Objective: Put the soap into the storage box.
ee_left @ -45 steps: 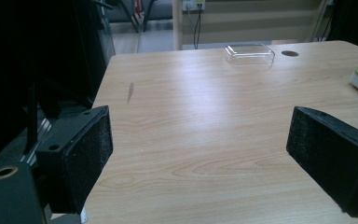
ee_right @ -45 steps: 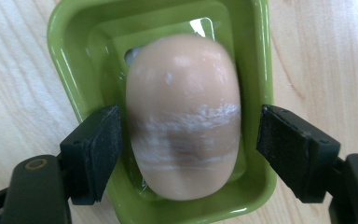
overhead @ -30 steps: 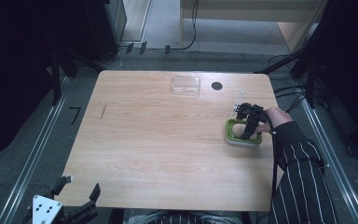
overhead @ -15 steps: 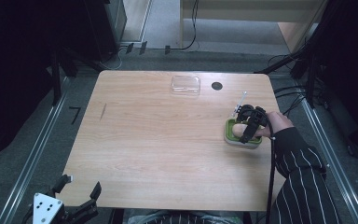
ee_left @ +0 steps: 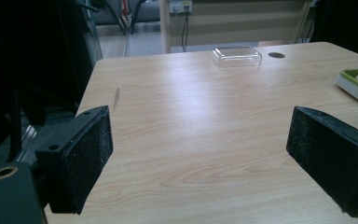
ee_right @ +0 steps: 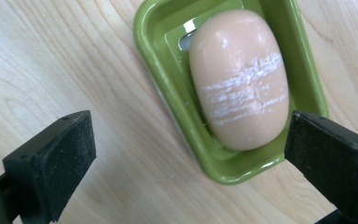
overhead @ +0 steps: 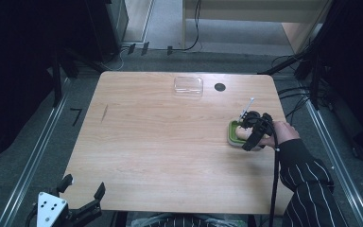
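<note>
A peach soap bar (ee_right: 240, 79) with white scuff lines lies in a green soap dish (ee_right: 158, 56) near the table's right edge. My right gripper (ee_right: 191, 163) hangs open just above it. One jaw stands over bare wood left of the dish and the other at the dish's near right corner. From above, the right gripper (overhead: 251, 132) and the hand cover the right part of the dish (overhead: 232, 135). My left gripper (overhead: 82, 187) is open at the table's near left corner, and its jaws (ee_left: 205, 158) hold nothing.
A clear plastic lid (overhead: 188, 86) lies at the far middle of the table (overhead: 160, 142), with a small black hole (overhead: 220, 87) to its right. The right gripper's cable trails along the striped sleeve (overhead: 307, 179). Dark equipment and floor rails flank the table.
The right gripper has drifted slightly toward the person over the green dish. The left gripper has stayed put.
</note>
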Demonstrator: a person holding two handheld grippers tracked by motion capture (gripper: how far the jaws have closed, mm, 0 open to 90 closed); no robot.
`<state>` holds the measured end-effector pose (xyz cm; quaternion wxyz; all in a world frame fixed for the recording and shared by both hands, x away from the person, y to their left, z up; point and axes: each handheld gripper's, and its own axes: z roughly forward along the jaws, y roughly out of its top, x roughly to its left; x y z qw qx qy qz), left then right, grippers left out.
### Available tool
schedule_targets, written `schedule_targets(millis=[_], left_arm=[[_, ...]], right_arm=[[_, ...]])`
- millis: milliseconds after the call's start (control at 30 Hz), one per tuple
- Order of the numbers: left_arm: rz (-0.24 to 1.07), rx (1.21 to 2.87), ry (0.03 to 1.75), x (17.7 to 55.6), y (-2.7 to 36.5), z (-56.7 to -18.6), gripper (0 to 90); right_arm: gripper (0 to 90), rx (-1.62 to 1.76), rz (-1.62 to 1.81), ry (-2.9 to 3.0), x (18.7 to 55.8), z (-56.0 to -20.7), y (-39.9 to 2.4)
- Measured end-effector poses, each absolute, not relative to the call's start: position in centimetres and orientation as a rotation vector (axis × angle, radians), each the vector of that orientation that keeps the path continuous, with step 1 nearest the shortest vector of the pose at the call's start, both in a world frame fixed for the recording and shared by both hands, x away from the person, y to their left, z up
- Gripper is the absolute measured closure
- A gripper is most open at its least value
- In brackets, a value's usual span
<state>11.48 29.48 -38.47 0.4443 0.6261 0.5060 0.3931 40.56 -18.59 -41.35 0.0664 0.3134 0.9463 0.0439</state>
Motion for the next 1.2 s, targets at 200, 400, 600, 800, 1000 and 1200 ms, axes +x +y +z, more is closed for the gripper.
schedule_targets(millis=[200, 400, 600, 800, 1000, 1200], left_arm=[[0.969, 1.555, 1.255, 11.6, 29.4, -38.5, 7.2], [0.970, 1.557, 1.251, 11.6, 29.4, -38.4, 7.2], [0.969, 1.557, 1.248, 11.7, 29.4, -38.5, 7.2], [0.966, 1.559, 1.247, 11.8, 29.3, -38.4, 7.2], [0.964, 1.558, 1.243, 11.9, 29.2, -38.4, 7.2], [0.963, 1.561, 1.238, 12.0, 29.2, -38.4, 7.2]], right_arm=[[2.3, 1.014, 0.148, 2.809, 39.2, -41.4, -18.5], [2.3, 1.043, 0.151, 2.795, 37.9, -41.8, -18.6], [2.4, 1.056, 0.128, 2.799, 36.5, -42.2, -18.9], [2.5, 1.071, 0.118, 2.790, 35.4, -42.8, -19.3], [2.6, 1.073, 0.107, 2.785, 34.3, -43.5, -19.8], [2.7, 1.075, 0.100, 2.779, 32.9, -44.5, -20.0]])
